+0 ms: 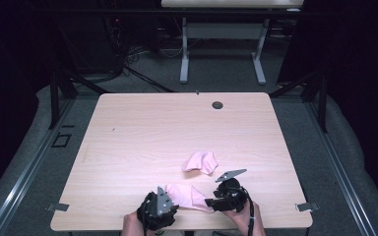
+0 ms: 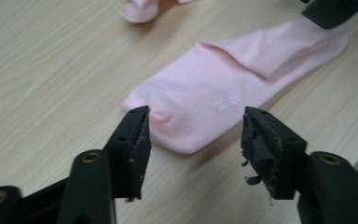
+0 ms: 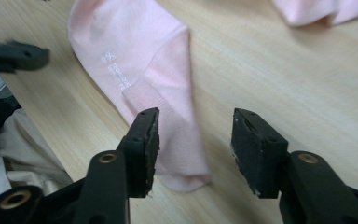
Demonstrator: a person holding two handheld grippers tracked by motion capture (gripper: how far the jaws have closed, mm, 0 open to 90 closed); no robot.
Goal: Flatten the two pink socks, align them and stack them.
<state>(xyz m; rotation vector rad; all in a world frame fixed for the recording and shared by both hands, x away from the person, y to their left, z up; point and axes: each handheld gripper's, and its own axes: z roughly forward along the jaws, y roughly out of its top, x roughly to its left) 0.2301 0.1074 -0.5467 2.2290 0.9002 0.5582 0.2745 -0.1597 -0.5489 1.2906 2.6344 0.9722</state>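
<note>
At the near edge of the tabletop (image 1: 128,142), 2 hands come in from below, each carrying tongs. Between them lies a flat pink sock (image 1: 189,196), stretched roughly sideways along the front edge. The left tongs (image 1: 170,199) sit at one end of it and the right tongs (image 1: 207,201) at the other.

Seen from the left gripper view, the left tongs (image 2: 195,135) stand open, their 2 black jaws well apart with nothing pressed between them. The rounded end of the flat pink sock (image 2: 223,88) lies just beyond and between the jaw tips, flat on the wood, apart from both pads. A fold runs across its upper layer, with small white printing beside it.

From the right gripper view, the right tongs (image 3: 193,140) are likewise open. The narrow end of the flat pink sock (image 3: 144,79) lies beneath the left jaw and reaches into the gap, while the right jaw stands over bare wood. Neither pad presses on it.

Farther in, toward the middle of the tabletop, a crumpled pink sock (image 1: 201,162) lies near the first and apart from both tongs. Farthest off, near the back edge, is a round cable hole (image 1: 217,104).
</note>
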